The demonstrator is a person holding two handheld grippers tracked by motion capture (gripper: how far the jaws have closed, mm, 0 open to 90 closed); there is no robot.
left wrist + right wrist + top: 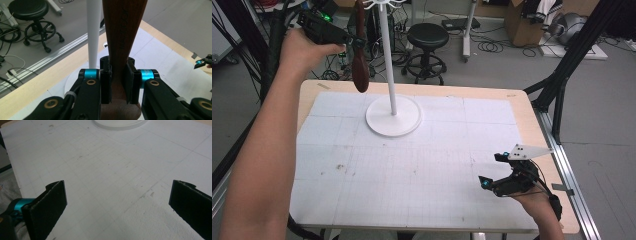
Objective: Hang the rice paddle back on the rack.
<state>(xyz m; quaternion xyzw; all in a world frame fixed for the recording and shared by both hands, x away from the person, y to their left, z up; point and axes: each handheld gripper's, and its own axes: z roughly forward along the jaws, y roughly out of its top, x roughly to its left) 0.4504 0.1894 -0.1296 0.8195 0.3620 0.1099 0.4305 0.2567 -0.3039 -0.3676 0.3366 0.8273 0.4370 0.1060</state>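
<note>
A dark brown wooden spoon (360,60) hangs upright in the air over the far left edge of the table (522,105), bowl end down and handle rising toward the hooks at the top of the white stand (388,60). The left gripper (348,41) clamps its handle. In the left gripper view, faint lettering runs along the reddish-brown handle (122,32).

The table (532,107) is seen from above and behind the person in the high view. The left gripper view is taken close along its jaws toward the white stand (94,32). The right gripper view is aimed low across the grid mat (112,175); the stand's base is shared by all views.
</note>
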